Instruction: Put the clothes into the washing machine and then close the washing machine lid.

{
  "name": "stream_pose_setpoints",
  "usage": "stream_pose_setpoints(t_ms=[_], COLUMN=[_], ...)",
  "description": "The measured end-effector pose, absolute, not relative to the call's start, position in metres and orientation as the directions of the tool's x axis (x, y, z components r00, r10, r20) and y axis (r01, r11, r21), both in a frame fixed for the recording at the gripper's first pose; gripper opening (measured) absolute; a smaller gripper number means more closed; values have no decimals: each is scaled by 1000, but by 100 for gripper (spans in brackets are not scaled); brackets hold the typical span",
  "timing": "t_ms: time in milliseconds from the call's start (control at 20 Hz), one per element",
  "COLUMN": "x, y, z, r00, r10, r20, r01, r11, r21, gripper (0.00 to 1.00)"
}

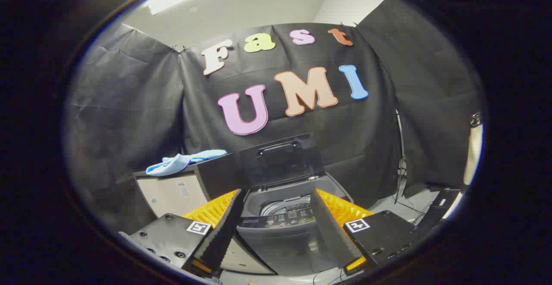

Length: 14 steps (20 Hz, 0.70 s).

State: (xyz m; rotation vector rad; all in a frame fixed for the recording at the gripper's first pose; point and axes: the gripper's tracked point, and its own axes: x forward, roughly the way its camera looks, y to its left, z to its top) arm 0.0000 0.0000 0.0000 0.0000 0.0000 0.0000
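The gripper (276,216) is hanging in the air at the bottom centre of the frame, its two fingers (220,229) spread wide apart and gripping nothing. Through the gap between them the washing machine (282,237) is showing, a grey top-loader standing on the floor just beyond the fingertips, in the lower middle of the frame. Its lid (280,160) is standing open, tipped up and back toward the black cloth wall (129,104), with a handle along its upper edge. Below the lid the round drum opening (286,206) is lying exposed, and a dark control strip (280,219) is running along the machine's front edge.

The clothes (183,162) are lying in the left middle of the frame: a light blue garment, crumpled and stretched out along the top of a pale cabinet (170,194) that is standing just to the left of the machine. The garment is sitting well apart from the fingers, above and beyond the left one, and is not inside the drum.

At the right edge of the frame some dark cables (403,181) are trailing down the cloth to the light floor (388,205).
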Motion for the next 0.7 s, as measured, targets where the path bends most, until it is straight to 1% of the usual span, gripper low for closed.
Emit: stream_pose_setpoints(t_ms=[100,350,450,550,700], x=[-1,-7,-9,-15,-27], y=[4,-2,6,3,10], z=[-2,7,-2,-14,-26], r00=[1000,1000,999,999,996], r10=[26,16,41,40,69], r20=[-16,11,-6,-29,-57], r01=[-27,-16,-41,-42,-73], r11=[1000,1000,999,998,996], r21=[-16,-1,-23,-57,-60], gripper=[97,97,97,97,97])
